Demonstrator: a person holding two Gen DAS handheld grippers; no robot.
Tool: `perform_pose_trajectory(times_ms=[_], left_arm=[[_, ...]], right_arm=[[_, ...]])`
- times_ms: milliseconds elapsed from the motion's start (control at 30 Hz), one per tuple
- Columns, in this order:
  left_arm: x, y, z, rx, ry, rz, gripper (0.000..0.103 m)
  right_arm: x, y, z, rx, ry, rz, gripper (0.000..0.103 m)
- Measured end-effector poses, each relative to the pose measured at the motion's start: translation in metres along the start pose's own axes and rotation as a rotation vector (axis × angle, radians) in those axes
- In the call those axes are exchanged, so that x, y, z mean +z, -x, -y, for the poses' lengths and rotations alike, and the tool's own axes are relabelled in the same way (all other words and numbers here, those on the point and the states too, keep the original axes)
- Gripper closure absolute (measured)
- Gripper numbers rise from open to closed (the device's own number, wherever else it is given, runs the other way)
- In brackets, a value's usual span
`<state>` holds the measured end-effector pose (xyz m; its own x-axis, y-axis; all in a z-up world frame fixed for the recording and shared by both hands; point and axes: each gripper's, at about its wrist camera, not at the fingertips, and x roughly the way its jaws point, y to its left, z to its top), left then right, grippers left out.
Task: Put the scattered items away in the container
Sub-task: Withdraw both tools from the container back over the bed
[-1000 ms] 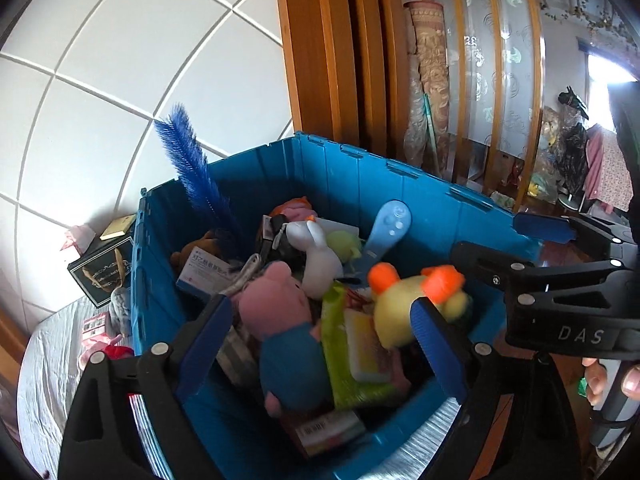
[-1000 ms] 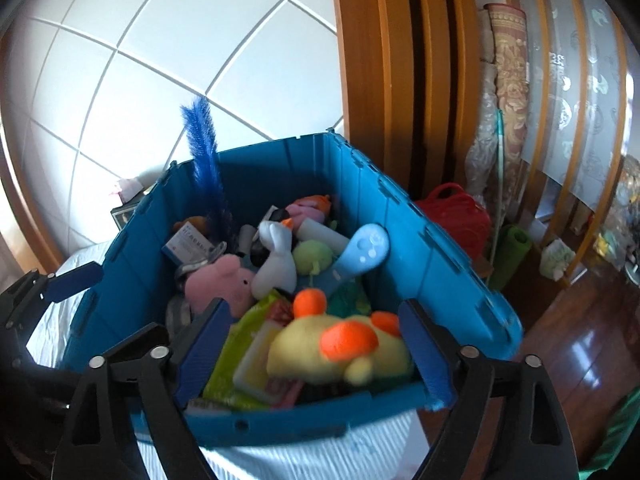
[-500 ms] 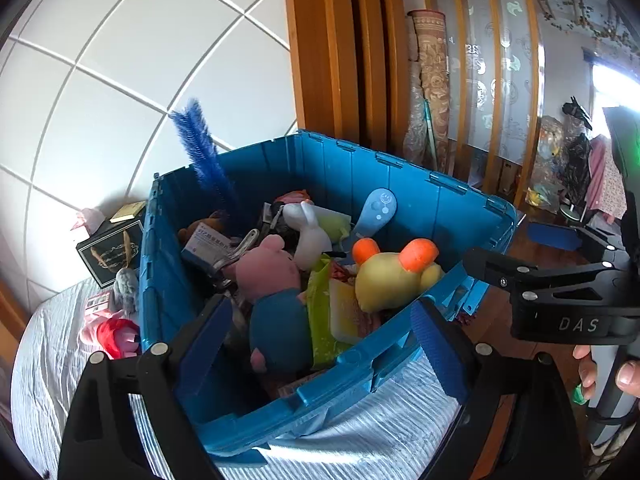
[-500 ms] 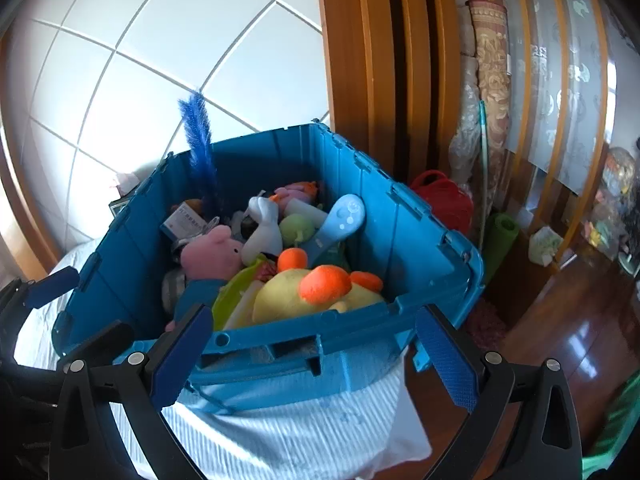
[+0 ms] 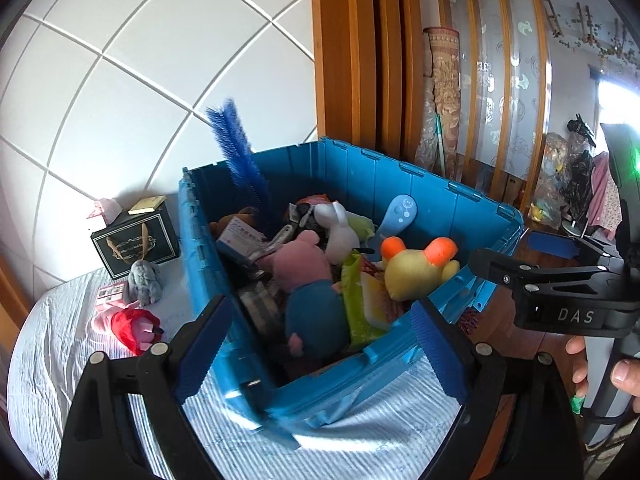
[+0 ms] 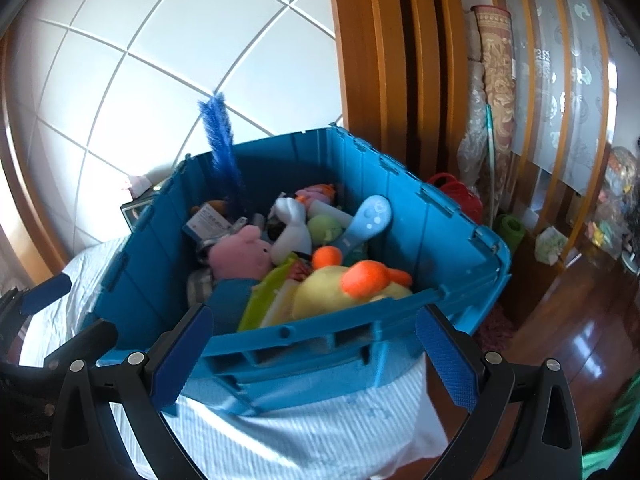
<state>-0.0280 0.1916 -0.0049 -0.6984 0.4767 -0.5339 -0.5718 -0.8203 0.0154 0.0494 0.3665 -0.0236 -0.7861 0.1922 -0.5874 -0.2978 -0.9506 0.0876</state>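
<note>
Now we stand between picks: both tools are empty and the blue container is already heaped. Our left gripper has its jaws spread wide with nothing between the pads, framing the near corner of the container from above. Our right gripper likewise has its jaws fully apart and bare, looking over the near wall; in the left view it juts in from the right edge, its handle wrapped by a hand. Both tools tilt moderately downward, side by side.

Just past the jaws, the container sits on a surface covered in pale striped cloth; whether that is a desk or a bed we cannot tell. Inside lie a pink pig plush, a yellow plush with orange ears, a green packet, a white plush and, at the far wall, a blue feather standing up.

Left of the container, still outside it, lie a red and pink plush, a grey plush and a small card, with a dark gift bag farther back. We judge the next move is for our left gripper to swing left and down onto the red and pink plush, close on its soft body, then carry it over the wall.
</note>
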Motion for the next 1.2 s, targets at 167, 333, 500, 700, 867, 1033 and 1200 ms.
perform_pose_trajectory(times_ms=[167, 333, 500, 700, 867, 1033, 1200], left_arm=[[-0.010, 0.023, -0.045, -0.009, 0.002, 0.021, 0.011], [-0.029, 0.053, -0.119, 0.018, 0.027, 0.027, 0.011], [-0.057, 0.071, -0.202, 0.076, 0.087, 0.008, 0.011], [-0.097, 0.065, -0.304, 0.190, 0.227, -0.062, 0.011], [-0.123, 0.046, -0.371, 0.292, 0.330, -0.114, 0.011], [-0.138, 0.008, -0.416, 0.377, 0.389, -0.198, 0.011], [-0.149, -0.043, -0.454, 0.456, 0.434, -0.281, 0.011]], right_arm=[[-0.002, 0.014, -0.055, -0.009, 0.004, 0.032, 0.000], [-0.006, 0.023, -0.125, 0.006, 0.004, 0.065, 0.000], [-0.015, 0.019, -0.202, 0.049, 0.019, 0.069, 0.000], [-0.026, -0.013, -0.280, 0.126, 0.063, 0.012, 0.000], [-0.020, -0.055, -0.325, 0.178, 0.105, -0.023, 0.000], [-0.009, -0.136, -0.368, 0.256, 0.157, -0.108, 0.000], [-0.008, -0.247, -0.403, 0.299, 0.161, -0.252, 0.000]])
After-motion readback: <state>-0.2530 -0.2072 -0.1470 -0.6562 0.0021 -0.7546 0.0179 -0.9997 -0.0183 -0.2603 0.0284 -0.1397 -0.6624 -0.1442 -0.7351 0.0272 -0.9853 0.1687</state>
